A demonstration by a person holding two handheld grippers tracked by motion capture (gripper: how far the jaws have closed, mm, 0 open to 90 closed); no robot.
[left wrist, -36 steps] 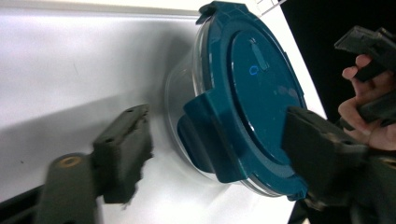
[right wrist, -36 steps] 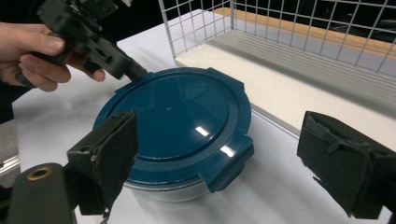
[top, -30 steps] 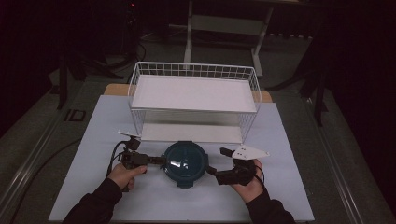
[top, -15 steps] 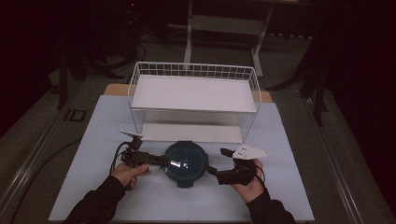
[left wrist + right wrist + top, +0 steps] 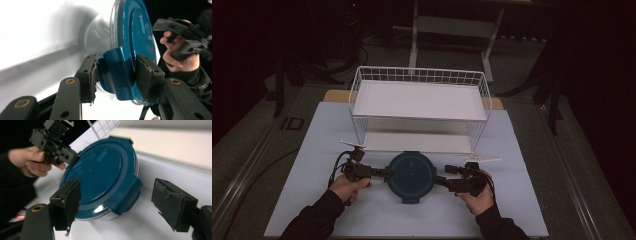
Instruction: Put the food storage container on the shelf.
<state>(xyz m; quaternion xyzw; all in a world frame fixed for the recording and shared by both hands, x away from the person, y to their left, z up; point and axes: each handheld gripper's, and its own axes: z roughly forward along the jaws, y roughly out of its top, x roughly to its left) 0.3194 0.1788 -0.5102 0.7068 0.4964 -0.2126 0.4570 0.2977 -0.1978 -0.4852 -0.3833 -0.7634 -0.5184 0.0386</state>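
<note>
- Near the front edge of the bench (image 5: 312, 150), on its white cover, a round container with a blue lid (image 5: 411, 173) sits just in front of the white wire basket (image 5: 419, 107), between the two hands.
- At the container's left side, the left gripper (image 5: 116, 75) has its jaws closed on one of the lid's blue clip tabs (image 5: 117, 72); both pads press against the tab, having just finished closing in on it.
- At the container's right side, the right gripper (image 5: 130, 205) stands wide, its pads apart on either side of the opposite clip tab (image 5: 128, 192) without touching it; these jaws have just been narrowing a little.
- Each hand grasps its gripper low over the bench, sleeves entering from the near edge.
</note>
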